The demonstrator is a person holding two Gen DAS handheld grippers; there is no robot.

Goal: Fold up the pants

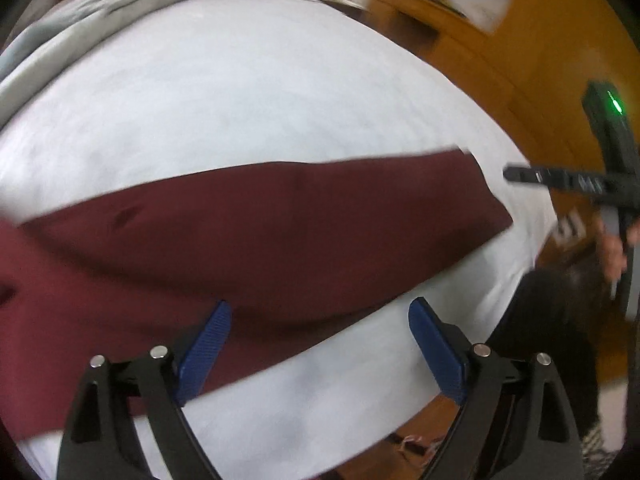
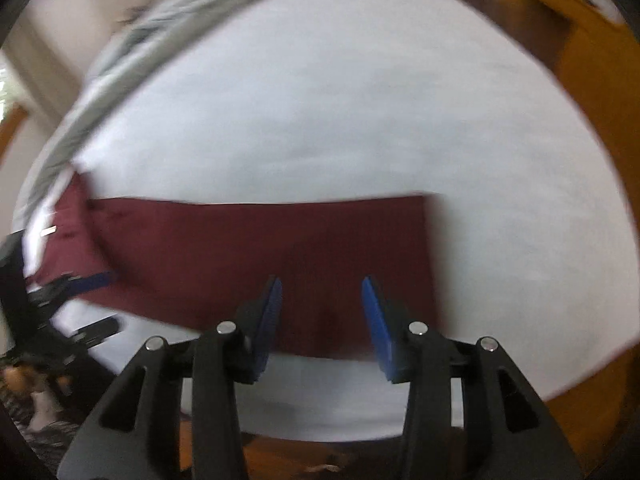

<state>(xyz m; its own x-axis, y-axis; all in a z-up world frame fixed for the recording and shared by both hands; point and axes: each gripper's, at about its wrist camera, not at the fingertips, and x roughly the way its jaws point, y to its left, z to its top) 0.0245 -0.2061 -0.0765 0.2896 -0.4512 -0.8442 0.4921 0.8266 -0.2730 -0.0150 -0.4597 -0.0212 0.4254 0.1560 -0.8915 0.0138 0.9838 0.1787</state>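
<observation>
The maroon pants [image 1: 256, 232] lie flat in a long band across a white bed [image 1: 260, 100]. My left gripper [image 1: 320, 320] is open and empty, hovering over the near edge of the pants. In the right wrist view the pants [image 2: 248, 248] end in a straight hem at the right. My right gripper [image 2: 322, 296] is open and empty above that end of the pants. The right gripper also shows in the left wrist view [image 1: 516, 174] off the bed's right edge. The left gripper shows at the left of the right wrist view [image 2: 94, 304].
A grey and white blanket [image 1: 100, 4] lies along the far left of the bed. Wooden floor [image 1: 552, 52] and a wooden cabinet [image 1: 416, 20] lie to the right. The bed's near edge [image 2: 320, 428] is just below my fingers.
</observation>
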